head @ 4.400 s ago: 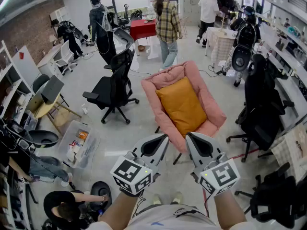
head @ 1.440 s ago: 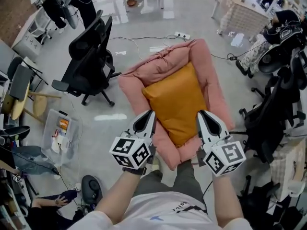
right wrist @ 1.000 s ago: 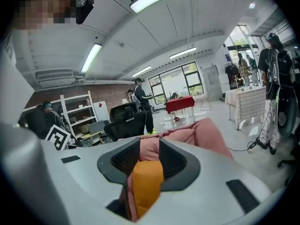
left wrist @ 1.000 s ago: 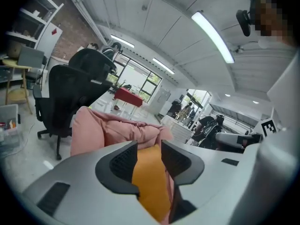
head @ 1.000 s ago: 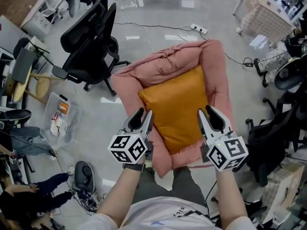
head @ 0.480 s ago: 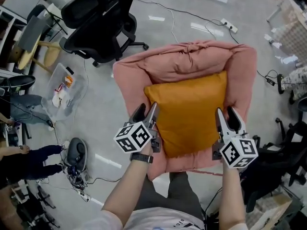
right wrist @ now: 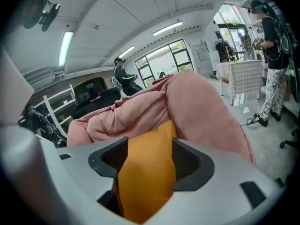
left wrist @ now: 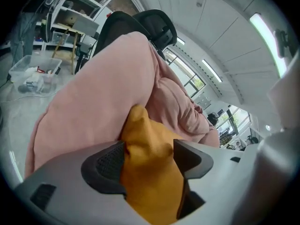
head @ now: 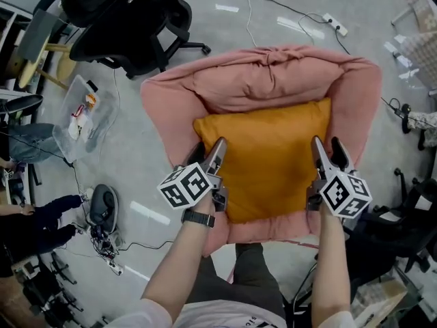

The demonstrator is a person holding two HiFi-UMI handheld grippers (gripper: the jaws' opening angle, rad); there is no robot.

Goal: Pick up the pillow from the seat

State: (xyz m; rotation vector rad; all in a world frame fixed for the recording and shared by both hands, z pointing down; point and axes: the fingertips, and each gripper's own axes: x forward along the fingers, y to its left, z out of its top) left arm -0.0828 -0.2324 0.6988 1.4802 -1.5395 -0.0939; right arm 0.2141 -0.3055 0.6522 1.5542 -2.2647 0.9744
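On the pink seat [head: 225,91] in the head view lies the orange pillow [head: 273,156], the left gripper [head: 217,149] and the right gripper [head: 326,149] at its two sides. Left gripper view: jaws are opening, pillow edge between them. Right gripper view: jaws are also opening around the pillow's edge.

In the head view a black office chair [head: 130,19] stands at eleven o'clock on the grey floor [head: 136,176]. A clear plastic bin [head: 85,115] of small items sits at nine o'clock and a white power strip [head: 336,24] at one o'clock. At eight o'clock a dark rounded device [head: 102,207] lies near a person in dark clothes [head: 41,214], while the right gripper view shows a standing person [right wrist: 274,46] at three o'clock beside a cloth-draped counter [right wrist: 239,78].
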